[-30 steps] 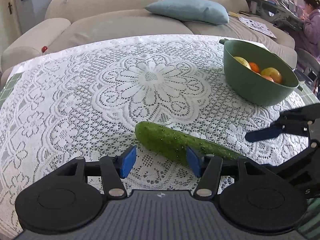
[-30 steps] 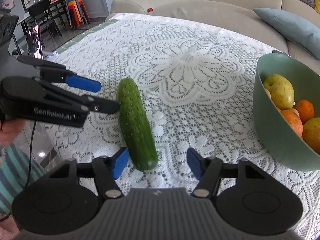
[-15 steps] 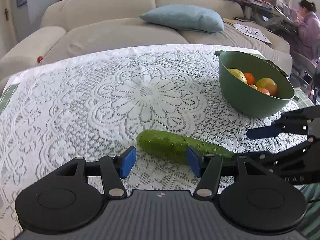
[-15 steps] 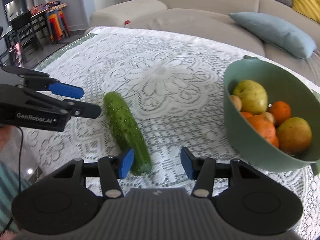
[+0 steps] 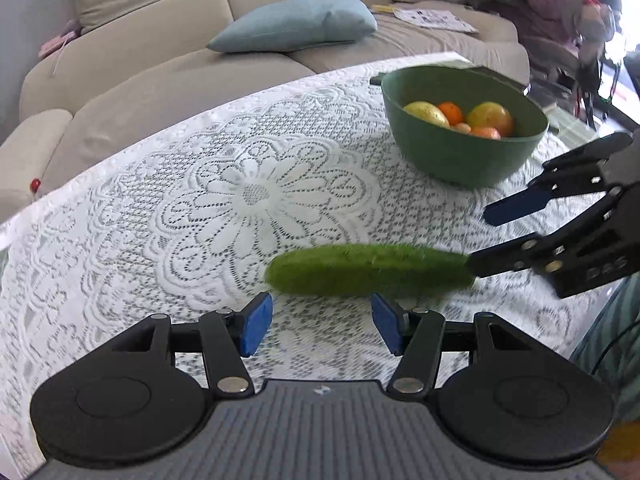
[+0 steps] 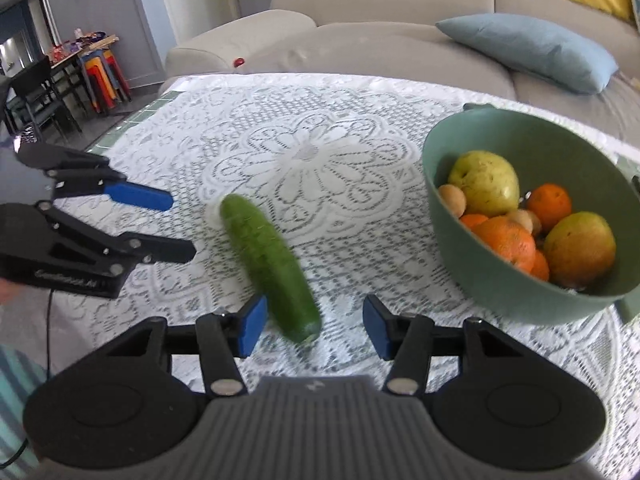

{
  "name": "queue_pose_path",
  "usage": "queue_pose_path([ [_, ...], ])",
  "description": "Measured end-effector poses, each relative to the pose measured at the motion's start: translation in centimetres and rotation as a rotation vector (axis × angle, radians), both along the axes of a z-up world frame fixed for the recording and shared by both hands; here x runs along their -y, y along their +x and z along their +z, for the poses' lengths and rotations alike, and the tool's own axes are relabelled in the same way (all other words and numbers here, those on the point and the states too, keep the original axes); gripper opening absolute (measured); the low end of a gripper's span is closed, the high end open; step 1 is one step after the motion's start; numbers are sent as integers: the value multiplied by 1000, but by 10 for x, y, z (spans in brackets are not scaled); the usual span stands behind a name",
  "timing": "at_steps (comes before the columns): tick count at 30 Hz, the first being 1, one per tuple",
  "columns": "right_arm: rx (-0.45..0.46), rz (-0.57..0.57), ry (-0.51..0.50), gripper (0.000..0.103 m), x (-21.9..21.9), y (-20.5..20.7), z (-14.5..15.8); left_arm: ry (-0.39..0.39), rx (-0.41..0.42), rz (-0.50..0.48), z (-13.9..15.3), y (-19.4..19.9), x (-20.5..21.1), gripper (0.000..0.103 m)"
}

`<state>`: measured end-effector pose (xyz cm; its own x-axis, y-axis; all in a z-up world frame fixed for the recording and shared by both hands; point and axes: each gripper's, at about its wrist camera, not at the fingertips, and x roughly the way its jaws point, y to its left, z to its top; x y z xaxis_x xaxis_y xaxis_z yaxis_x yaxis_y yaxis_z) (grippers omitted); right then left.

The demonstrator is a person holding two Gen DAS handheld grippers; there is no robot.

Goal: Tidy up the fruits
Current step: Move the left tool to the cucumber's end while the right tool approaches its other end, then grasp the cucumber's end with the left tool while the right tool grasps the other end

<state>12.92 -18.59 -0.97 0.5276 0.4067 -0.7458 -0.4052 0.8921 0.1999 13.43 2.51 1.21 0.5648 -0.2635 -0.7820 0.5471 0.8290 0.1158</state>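
Nearest, both grippers hang spread and empty over the surface. Right gripper (image 6: 311, 328) brackets the cucumber's (image 6: 270, 266) near end loosely, neither pad touching; likely lining up a pinch. Left gripper (image 5: 322, 326) hovers just short of the cucumber's flank, jaws wide. Cucumber lies flat on the lace cloth (image 5: 192, 208), alone, outside the green bowl (image 6: 488, 264). Bowl sits beyond, to the right, already holding an apple, oranges and other fruit — presumably the collecting point. Surface is covered by white floral lace. Behind: beige sofa (image 6: 400, 12) with a blue cushion (image 6: 528, 48); chairs and stacked stools far left.
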Motion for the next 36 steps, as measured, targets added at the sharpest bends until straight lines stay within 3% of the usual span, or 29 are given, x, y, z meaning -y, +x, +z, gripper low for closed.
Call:
queue_pose_path([
  [5,-20,39,-61,54,-11,-3,-9,47,28,-9,-10,8,-6,69],
  [9,-50,65,-79,40,-20,-1,-16,82,32,-29,-23,18,-3,69],
  [14,-60,98,-147,36,-36,2,-25,87,23,-54,-34,23,-2,69],
  [15,-55,94,-160,28,-37,3,-26,86,23,-60,-35,23,-1,69],
  [17,-44,75,-163,23,-36,5,-24,83,32,-73,-37,23,0,69],
  [23,5,-46,-129,15,-21,14,-15,92,62,-83,-41,27,3,69],
  [31,8,-98,-107,18,-14,21,-11,101,79,-147,-38,38,5,69],
  [32,6,-97,-107,22,-14,21,-11,110,84,-161,-37,39,6,69],
  [33,-1,-91,-100,37,-14,21,-11,123,86,-175,-37,40,7,69],
  [34,-5,-86,-90,44,-14,20,-11,139,88,-187,-38,41,8,69],
  [36,-1,-60,-97,47,-18,17,-10,167,84,-206,-40,44,10,69],
])
